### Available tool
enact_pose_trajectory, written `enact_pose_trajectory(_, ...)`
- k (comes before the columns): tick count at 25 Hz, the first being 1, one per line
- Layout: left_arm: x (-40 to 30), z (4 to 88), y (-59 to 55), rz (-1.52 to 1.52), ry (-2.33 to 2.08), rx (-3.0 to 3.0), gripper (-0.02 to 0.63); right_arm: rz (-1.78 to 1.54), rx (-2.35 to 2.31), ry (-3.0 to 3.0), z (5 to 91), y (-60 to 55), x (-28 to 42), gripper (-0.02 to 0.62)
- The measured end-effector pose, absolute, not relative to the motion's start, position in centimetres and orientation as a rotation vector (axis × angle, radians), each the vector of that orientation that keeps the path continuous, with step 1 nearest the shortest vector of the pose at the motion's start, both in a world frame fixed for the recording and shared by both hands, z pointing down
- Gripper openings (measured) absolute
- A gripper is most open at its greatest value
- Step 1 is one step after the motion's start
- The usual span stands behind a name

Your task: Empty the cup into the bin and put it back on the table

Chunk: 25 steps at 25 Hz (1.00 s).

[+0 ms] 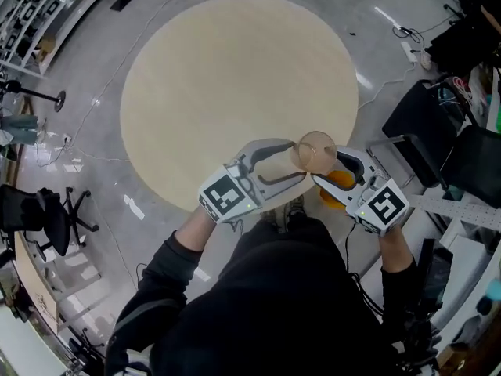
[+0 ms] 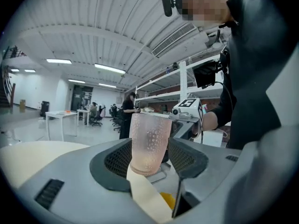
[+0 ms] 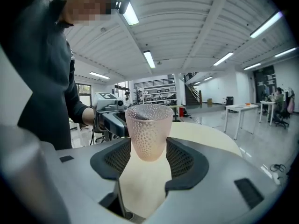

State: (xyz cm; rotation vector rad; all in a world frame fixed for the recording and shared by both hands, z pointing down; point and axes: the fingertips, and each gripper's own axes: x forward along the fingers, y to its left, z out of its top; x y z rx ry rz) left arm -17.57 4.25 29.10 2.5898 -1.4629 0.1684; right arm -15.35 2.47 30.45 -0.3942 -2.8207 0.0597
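A translucent pink dimpled cup (image 1: 315, 151) is held upright above the near right part of the round beige table (image 1: 227, 84). My left gripper (image 1: 301, 160) reaches it from the left, and in the left gripper view its pads press both sides of the cup (image 2: 149, 143). From the right comes my right gripper (image 1: 329, 168); in the right gripper view the cup (image 3: 148, 129) also sits squeezed between that gripper's pads. Whether anything is inside the cup I cannot tell. An orange object (image 1: 340, 180) shows below the right gripper, mostly hidden.
Black chairs and equipment (image 1: 438, 131) crowd the floor right of the table, with cables beside them. A tripod and shelving (image 1: 23, 92) stand at the left. My own body fills the bottom of the head view.
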Motion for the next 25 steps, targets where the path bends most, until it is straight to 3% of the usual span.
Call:
enact_pose_trajectory(9, -13.1, 32.1, 6.0, 0.087, -1.001, 2.719, 0.253, 0.286, 0.016, -2.788, 33.7, 5.0, -10.2, 0.236)
enact_pose_trajectory(25, 2.8, 36.5, 3.7, 0.163, -0.640, 2.661, 0.253, 0.454, 0.408, -2.761, 37.0, 3.5, 5.7, 0.236)
